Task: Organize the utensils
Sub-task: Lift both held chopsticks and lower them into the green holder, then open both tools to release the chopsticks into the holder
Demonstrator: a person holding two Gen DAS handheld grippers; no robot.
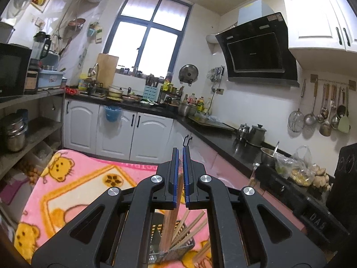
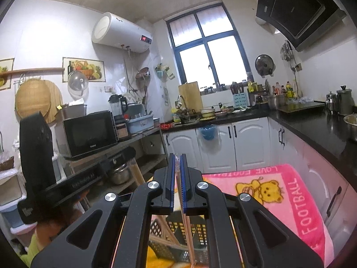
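Chopsticks are the utensils in play, and the sorting looks partly done. Nearest the left wrist camera, the left hand-held gripper [image 1: 180, 156] has its blue-lined jaws pinched nearly together on a flat brown wooden utensil handle [image 1: 173, 214], which hangs down toward six o'clock into the dark perforated plastic basket [image 1: 178, 245] below. Several light wooden chopsticks [image 1: 189, 227] already lean inside that basket, fanning out toward two o'clock, so part of the job appears finished. One or two more sticks seem to lie outside it at five o'clock, though the gripper body hides most of them.

From the right wrist camera, the right hand-held gripper [image 2: 176, 158] is likewise clamped, holding a thin pale pair of chopsticks [image 2: 188, 234] that runs straight down at six o'clock over the same kind of black lattice basket [image 2: 196, 230]. Both held pieces still need setting in and releasing, by my judgement.

Farther out, the pink fleece blanket with yellow bear prints [image 1: 73, 178] covers the worktop, reaching toward ten o'clock in the left view, with the white kitchen cabinets [image 1: 138, 131] beyond it at twelve.
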